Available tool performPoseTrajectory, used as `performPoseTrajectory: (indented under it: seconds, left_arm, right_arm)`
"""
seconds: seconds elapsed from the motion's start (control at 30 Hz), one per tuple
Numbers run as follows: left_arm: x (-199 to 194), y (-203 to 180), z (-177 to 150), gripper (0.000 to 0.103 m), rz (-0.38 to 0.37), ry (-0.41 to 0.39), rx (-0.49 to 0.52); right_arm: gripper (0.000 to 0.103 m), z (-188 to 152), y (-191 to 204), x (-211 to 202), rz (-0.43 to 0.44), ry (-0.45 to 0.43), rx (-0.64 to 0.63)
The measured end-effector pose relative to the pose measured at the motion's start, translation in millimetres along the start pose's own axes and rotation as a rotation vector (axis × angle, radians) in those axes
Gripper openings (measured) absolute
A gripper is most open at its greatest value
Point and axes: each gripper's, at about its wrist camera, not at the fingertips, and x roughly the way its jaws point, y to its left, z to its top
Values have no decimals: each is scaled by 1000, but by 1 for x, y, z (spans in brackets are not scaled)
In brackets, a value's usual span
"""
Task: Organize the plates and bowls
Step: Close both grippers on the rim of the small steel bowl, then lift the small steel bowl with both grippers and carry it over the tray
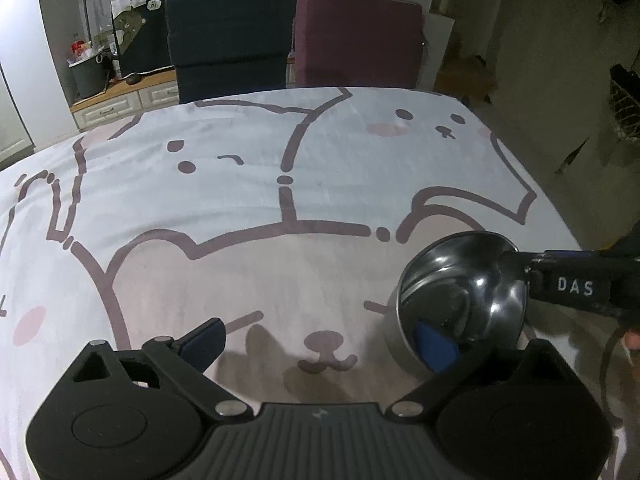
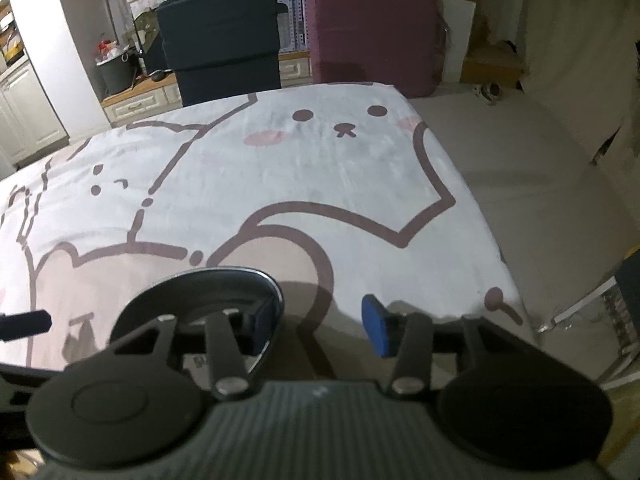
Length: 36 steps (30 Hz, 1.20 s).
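Observation:
A shiny steel bowl (image 1: pixel 460 292) stands on the cartoon-print tablecloth (image 1: pixel 280 184) near the table's right side. My left gripper (image 1: pixel 320 344) is wide open: its right pad (image 1: pixel 436 348) shows just inside the bowl's near wall, while the left pad (image 1: pixel 204 340) rests far off over bare cloth. From the right, a finger of my right gripper (image 1: pixel 516 260) reaches over the bowl's far rim. In the right wrist view my right gripper (image 2: pixel 320 324) straddles the wall of the bowl (image 2: pixel 192 300). Its left pad (image 2: pixel 264 320) is inside, and its right pad (image 2: pixel 376 328) stands outside with a gap to the rim.
A dark blue chair (image 1: pixel 228 40) and a maroon chair (image 1: pixel 360 36) stand at the table's far edge. The table's right edge (image 2: pixel 492 240) drops to the floor close beside the bowl. A low cabinet with a bin (image 1: pixel 88 76) sits at the back left.

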Motion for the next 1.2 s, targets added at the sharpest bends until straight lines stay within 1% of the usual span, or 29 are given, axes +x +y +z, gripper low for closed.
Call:
performPoseTrajectory:
  seconds: [0.07,0.13,0.17,0.2,0.23,0.27,0.33,0.37,0.43,0.47,0.53,0.6,0.77,0.83,0.93,1.03,1.2]
  left_arm:
    - [-2,-1,0,91,-14,-8,2]
    - [-3,-2,-1,82,-28,-16,4]
    - [-4,-3,-1,78,-38,-20,3]
    - [-6,-4,-2,72,-47,-25,3]
    - [-7,-6,-3,65,-54,-28,5]
    - [-8,-8,-4,61,-60,-30,10]
    - [-9,-12,-4,50,-71,-28,15]
    - [-10,-12,-4,48,-79,-23,15]
    - [-10,-13,-3,36,-100,-10,10]
    - [-10,-13,-4,33,-109,-4,5]
    - [-10,-14,-4,24,-123,6,-3]
    - [-10,-15,-5,19,-135,13,-10]
    - [-8,-15,-7,16,-163,31,-39]
    - [-8,-15,-7,8,-180,38,-50]
    - [-9,-19,-8,8,-180,47,-51]
    - [-11,-20,-11,7,-184,46,-58]
    - [-27,-16,-9,7,-184,10,-71]
  right_arm:
    - [49,-2,1,-1,-3,-1,-20]
    - [45,-4,2,-3,1,0,-32]
    - [41,-5,2,-4,7,3,-37]
    - [38,-5,2,-5,15,5,-41]
    - [31,-6,2,-7,26,7,-46]
    - [25,-6,3,-8,34,10,-50]
    - [18,-8,6,-11,44,13,-59]
    - [15,-8,7,-12,47,14,-64]
    - [12,-9,9,-14,49,16,-79]
    - [11,-9,9,-15,51,17,-82]
    - [10,-11,10,-19,57,18,-85]
    - [10,-12,12,-23,58,14,-98]
    - [10,-18,11,-29,62,14,-115]
    - [10,-19,9,-30,66,22,-107]
    - [10,-21,7,-33,75,27,-99]
    - [9,-22,8,-35,63,20,-102]
    - [8,-23,8,-43,67,3,-89]
